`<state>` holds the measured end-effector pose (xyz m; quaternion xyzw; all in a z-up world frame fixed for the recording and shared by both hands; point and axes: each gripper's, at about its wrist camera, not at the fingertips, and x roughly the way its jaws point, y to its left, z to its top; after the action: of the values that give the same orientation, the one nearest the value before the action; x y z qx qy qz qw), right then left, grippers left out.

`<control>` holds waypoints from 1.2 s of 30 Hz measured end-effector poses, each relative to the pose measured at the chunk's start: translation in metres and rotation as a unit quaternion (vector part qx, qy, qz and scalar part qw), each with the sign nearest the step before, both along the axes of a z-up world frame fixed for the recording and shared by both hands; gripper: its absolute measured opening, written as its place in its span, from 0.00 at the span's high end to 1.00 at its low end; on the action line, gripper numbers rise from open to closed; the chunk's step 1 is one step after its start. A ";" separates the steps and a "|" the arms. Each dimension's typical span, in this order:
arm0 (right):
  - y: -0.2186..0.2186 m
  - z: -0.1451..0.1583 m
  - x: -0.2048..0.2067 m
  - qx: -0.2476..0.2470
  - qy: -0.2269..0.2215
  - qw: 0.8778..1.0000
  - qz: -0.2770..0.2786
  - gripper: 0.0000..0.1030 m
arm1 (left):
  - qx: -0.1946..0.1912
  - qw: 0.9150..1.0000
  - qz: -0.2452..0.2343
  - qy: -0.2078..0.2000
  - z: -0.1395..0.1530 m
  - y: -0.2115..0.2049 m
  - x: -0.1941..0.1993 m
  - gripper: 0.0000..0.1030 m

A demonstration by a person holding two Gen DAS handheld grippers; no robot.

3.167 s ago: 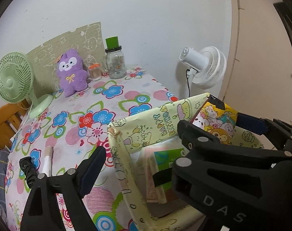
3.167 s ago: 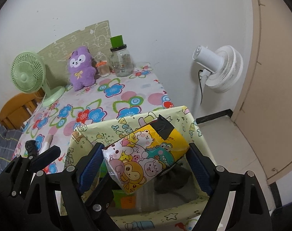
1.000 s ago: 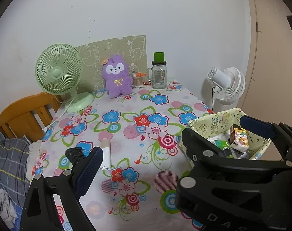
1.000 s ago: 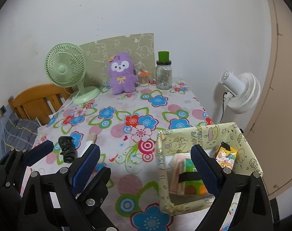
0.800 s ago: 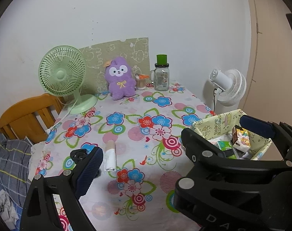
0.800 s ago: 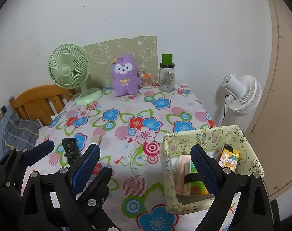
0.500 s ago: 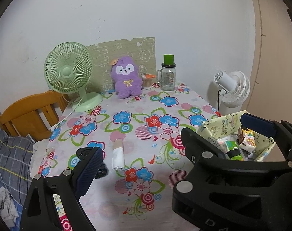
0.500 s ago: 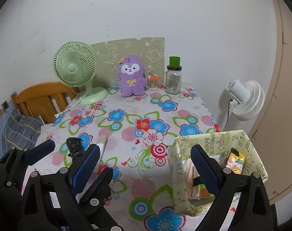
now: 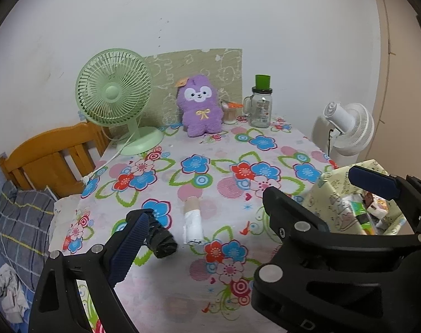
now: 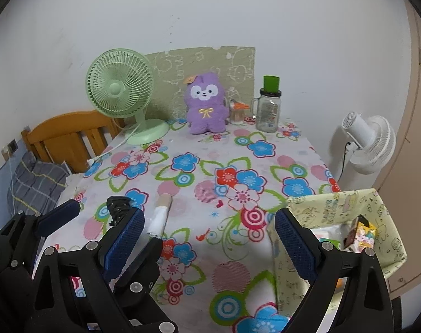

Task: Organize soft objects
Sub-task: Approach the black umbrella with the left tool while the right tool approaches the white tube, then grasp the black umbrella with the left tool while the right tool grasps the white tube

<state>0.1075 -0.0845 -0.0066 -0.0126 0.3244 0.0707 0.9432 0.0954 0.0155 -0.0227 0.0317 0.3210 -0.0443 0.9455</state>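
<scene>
Left gripper (image 9: 246, 213): matte black plastic frame of angular, open-webbed arms; two fingers (image 9: 128, 245) faced with dark blue, finely ribbed pads; round silver screw heads at the joints. Right gripper (image 10: 207, 242): same build, black frame with triangular cut-outs, blue textured pads on both fingers (image 10: 295, 245), silver screws along the arms. Where it crosses the left camera's view, pale raised lettering shows on its black body, partly cut off by the picture's edge.
</scene>
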 end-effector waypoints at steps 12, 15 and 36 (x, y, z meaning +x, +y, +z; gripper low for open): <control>0.027 -0.017 0.019 0.006 0.014 1.000 0.020 0.06 | 0.009 0.999 0.028 0.018 -0.017 0.030 0.019 0.10; 0.033 -0.021 0.023 0.005 0.012 1.000 0.024 0.06 | 0.006 0.999 0.037 0.024 -0.021 0.038 0.023 0.10; 0.066 -0.066 0.076 0.018 0.057 0.998 0.029 0.10 | -0.001 0.994 0.074 0.076 -0.064 0.078 0.076 0.15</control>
<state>0.1838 -0.0187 -0.0726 -0.0013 0.3758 0.1049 0.9208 0.1710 0.0938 -0.0866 0.0030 0.3933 0.0231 0.9191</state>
